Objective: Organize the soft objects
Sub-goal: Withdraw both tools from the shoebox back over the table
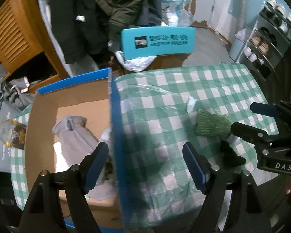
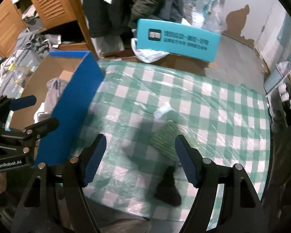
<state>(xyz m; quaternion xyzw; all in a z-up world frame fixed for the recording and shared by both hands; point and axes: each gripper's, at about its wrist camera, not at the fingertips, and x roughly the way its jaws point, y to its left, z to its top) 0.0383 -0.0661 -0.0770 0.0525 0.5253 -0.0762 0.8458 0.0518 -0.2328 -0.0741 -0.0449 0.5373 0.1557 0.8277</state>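
Both sets of jaws stand wide with nothing between them. The right gripper (image 2: 139, 161) hangs over the desk (image 2: 223, 120), the black item (image 2: 167, 188) nearest its pads, the green knit (image 2: 165, 140) just beyond, half behind the right pad. Risk here, I'd say: the two lie close together, so a downward close could pinch both, or snag the clear plastic film over the cloth and drag it.

The left gripper (image 1: 145, 167) straddles the blue wall of the box (image 1: 116, 136); closing now would clamp cardboard and tip the box. Inside it a grey garment (image 1: 73, 136) already lies.

Hard to read: motion blur smears the desk, so what the black item is I can't tell. A small white scrap (image 2: 163, 110) farther back is also unclear. The box's near corner is cut off by the left fingers.
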